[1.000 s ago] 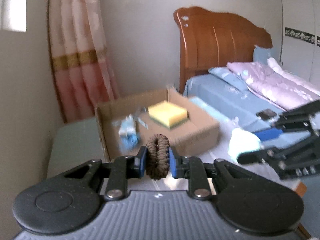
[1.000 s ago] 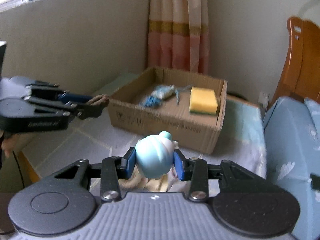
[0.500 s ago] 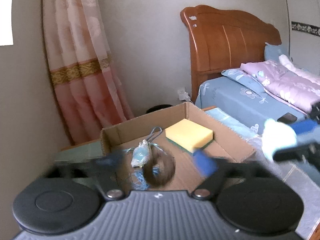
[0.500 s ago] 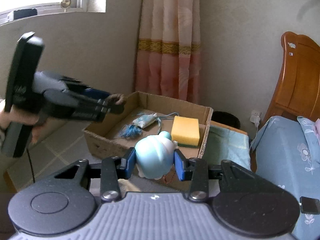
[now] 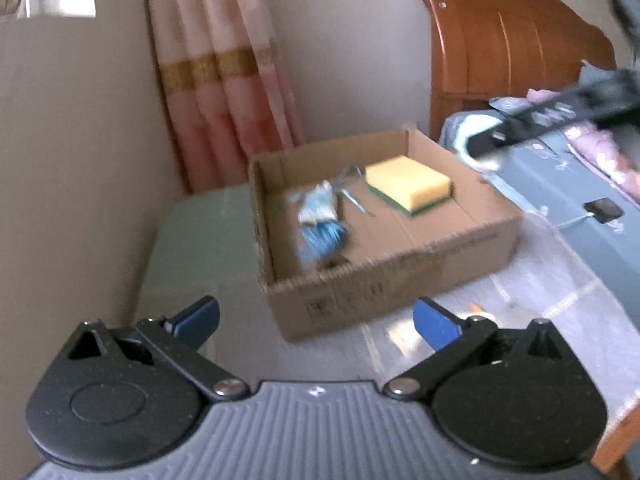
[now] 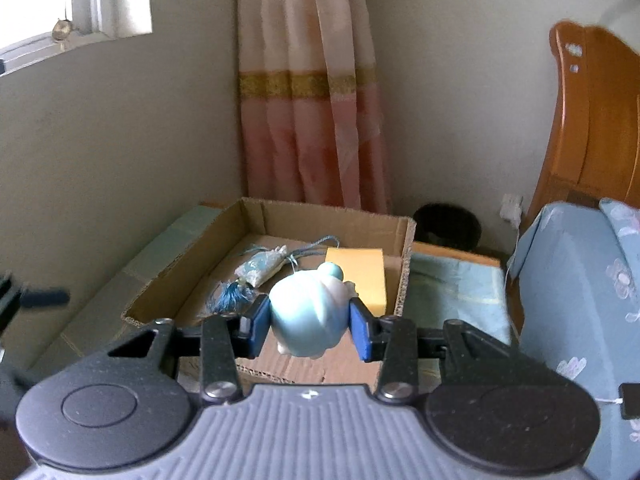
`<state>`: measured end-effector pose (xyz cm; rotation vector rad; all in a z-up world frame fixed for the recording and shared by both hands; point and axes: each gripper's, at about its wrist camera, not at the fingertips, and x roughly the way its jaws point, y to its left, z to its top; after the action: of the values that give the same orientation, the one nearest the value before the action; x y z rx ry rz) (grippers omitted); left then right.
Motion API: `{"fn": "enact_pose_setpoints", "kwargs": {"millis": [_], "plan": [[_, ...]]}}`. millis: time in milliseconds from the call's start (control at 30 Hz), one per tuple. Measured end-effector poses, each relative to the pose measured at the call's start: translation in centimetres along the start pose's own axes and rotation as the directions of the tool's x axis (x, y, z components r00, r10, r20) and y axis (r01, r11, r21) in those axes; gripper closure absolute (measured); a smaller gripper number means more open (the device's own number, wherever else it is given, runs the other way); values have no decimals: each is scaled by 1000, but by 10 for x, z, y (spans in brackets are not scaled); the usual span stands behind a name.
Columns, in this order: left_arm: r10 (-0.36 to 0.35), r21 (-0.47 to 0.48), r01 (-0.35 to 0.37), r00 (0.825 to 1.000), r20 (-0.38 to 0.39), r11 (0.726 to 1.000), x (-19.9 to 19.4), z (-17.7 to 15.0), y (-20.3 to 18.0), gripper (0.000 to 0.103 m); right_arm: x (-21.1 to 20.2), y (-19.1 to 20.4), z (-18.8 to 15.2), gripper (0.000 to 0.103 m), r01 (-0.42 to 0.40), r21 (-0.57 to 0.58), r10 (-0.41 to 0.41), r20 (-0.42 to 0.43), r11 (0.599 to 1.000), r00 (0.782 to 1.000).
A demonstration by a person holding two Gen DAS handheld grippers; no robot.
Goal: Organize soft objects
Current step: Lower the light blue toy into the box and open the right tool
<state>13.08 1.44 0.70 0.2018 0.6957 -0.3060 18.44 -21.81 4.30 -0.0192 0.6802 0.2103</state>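
Pale-blue plush toy (image 6: pixel 308 316) clamped in right hand-held gripper (image 6: pixel 309 322); left hand-held gripper (image 5: pixel 316 320) spread wide.

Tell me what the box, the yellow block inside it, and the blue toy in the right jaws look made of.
Box: corrugated cardboard, matte brown; fluted edges show along the rim.
Yellow block: probably foam sponge, matte yellow, with a dark green scouring layer underneath.
Blue toy: smooth, faintly glossy pale blue; probably soft rubber or vinyl, though the look leaves it open.

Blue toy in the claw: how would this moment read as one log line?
left gripper: open, holding nothing | right gripper: shut on blue toy, above the box's near edge | in box: sponge, tassel charm
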Motion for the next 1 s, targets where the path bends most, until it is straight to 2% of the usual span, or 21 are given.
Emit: {"fn": "enact_pose_setpoints", "kwargs": {"millis": [100,300,367,400,467,533,667,800,1000], "plan": [[2,-11,-3,1000,-24,1000,-15,2,1,1,16,0,8,56,-2,16,2,-44,1000,999],[51,16,-52,998,46,999,-52,9,5,1,36,10,21,55,31,2,-31,-82,1000,996],[54,-4,-54,998,44,999,-51,7,9,1,42,12,23,50,38,-3,-39,-93,999,995],[55,-15,-55,998,39,998,-48,4,10,1,45,14,24,45,31,-6,-32,-106,999,994],[53,-33,-51,997,56,998,-44,-3,10,1,47,16,23,14,45,-12,-46,-102,999,994],[69,-45,-66,995,74,997,-40,-11,11,1,43,19,20,0,75,-17,-76,-82,997,994],[100,-89,-94,993,59,992,-34,-18,18,1,29,20,16,0,63,-16,-64,-70,998,996],[104,-120,-96,993,60,988,-33,-21,22,1,14,22,11,0,95,-19,-96,-68,995,993],[123,-107,-117,991,51,987,-31,-26,21,1,-2,26,-8,0,136,-14,-137,-63,991,989]]}}
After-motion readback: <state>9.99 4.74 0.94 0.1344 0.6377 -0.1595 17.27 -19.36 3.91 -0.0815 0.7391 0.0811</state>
